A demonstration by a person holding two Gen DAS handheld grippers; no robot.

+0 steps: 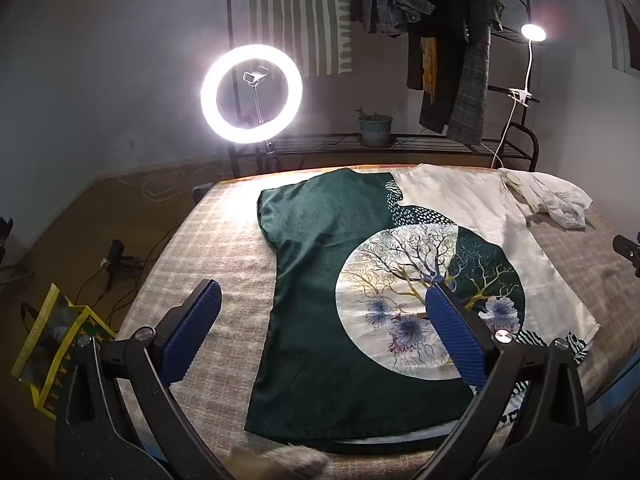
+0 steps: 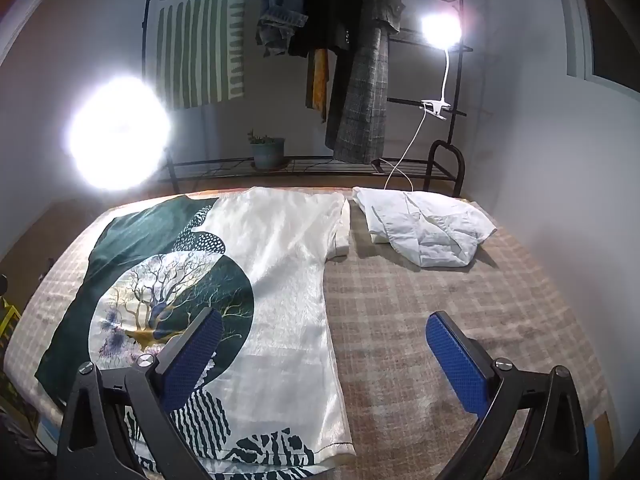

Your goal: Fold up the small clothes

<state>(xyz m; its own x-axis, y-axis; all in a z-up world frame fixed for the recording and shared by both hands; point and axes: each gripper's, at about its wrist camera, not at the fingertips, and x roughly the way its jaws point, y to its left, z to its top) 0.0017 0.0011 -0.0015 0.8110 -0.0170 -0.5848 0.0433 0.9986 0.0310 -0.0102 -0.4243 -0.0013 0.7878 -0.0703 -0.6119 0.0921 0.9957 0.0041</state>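
A green and cream satin top with a round tree print [image 1: 320,264] lies spread flat on the checked table cover [image 1: 224,248]; it also shows in the right wrist view [image 2: 280,264]. A crumpled white garment [image 1: 552,200] lies at the far right, also in the right wrist view [image 2: 428,228]. My left gripper [image 1: 320,304] is open and empty, hovering above the top's left side. My right gripper [image 2: 324,336] is open and empty, above the top's right edge. The tip of the right gripper shows at the right edge of the left wrist view [image 1: 628,248].
A bright ring light [image 1: 251,94] stands behind the table. A clothes rack [image 1: 440,40] with hanging clothes, a clip lamp [image 1: 532,34] and a potted plant [image 1: 375,128] stand at the back. A yellow bag [image 1: 52,344] and cables lie on the floor at left.
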